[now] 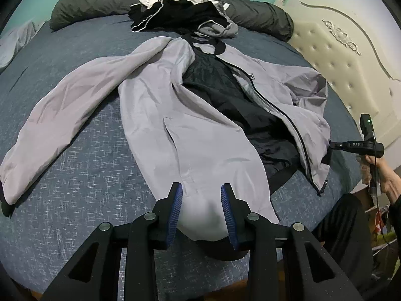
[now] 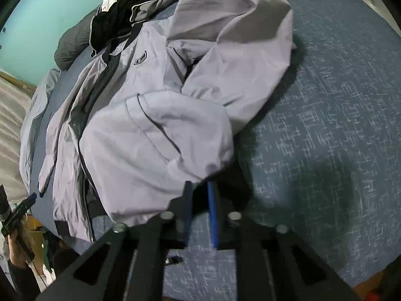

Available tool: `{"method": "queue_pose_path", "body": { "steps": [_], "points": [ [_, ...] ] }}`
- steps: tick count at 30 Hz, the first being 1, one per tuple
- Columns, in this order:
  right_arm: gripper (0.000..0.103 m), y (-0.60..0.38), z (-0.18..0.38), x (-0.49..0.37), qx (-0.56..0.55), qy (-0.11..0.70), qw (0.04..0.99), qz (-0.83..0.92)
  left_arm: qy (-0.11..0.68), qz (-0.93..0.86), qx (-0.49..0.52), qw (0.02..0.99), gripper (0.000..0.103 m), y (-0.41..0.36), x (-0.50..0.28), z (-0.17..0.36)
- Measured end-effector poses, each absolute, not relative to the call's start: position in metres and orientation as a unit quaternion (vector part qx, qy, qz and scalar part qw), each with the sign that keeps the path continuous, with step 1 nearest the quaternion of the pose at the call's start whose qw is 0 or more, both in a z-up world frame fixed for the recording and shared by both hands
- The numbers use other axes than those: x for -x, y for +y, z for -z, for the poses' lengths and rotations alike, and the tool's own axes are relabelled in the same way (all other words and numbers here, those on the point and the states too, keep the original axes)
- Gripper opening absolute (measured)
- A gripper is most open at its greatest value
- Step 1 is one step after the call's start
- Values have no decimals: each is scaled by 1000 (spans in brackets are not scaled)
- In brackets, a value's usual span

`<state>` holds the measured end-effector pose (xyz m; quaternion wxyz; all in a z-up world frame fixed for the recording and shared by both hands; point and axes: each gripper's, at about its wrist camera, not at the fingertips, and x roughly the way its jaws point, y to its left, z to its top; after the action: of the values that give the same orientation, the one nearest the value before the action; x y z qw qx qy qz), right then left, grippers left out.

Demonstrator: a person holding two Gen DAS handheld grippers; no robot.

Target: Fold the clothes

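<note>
A light grey jacket (image 1: 195,125) lies face up on the blue bed (image 1: 75,188), unzipped, with its black lining (image 1: 225,95) showing. One sleeve stretches out to the left. My left gripper (image 1: 201,190) is open at the near hem, with grey fabric bulging between its blue pads (image 1: 177,200). At the jacket's right edge my right gripper (image 1: 332,146) meets the black cuff (image 1: 325,160). In the right wrist view the right gripper (image 2: 199,190) is nearly closed on that dark cuff, with the jacket (image 2: 140,130) bunched just ahead. The picture there is blurred.
A pile of black, white and grey clothes (image 1: 180,7) sits at the far end on a dark rolled duvet (image 1: 87,7). A cream tufted headboard (image 1: 338,57) rises on the right. A person's hand (image 1: 376,170) holds the right gripper off the bed's edge.
</note>
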<state>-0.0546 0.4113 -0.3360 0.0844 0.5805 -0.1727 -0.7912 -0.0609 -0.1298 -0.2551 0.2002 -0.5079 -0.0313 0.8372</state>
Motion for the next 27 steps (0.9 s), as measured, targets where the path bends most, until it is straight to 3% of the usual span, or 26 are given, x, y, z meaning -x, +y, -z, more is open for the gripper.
{"method": "queue_pose_path", "body": {
  "steps": [13, 22, 27],
  "points": [
    [2, 457, 356, 3, -592, -218, 73, 772, -32, -833, 510, 213, 35, -119, 57, 260],
    [3, 441, 311, 17, -542, -156, 77, 822, -27, -836, 504, 215, 35, -113, 60, 249],
    [4, 429, 313, 39, -549, -115, 79, 824, -28, -835, 505, 217, 35, -110, 59, 248]
  ]
}}
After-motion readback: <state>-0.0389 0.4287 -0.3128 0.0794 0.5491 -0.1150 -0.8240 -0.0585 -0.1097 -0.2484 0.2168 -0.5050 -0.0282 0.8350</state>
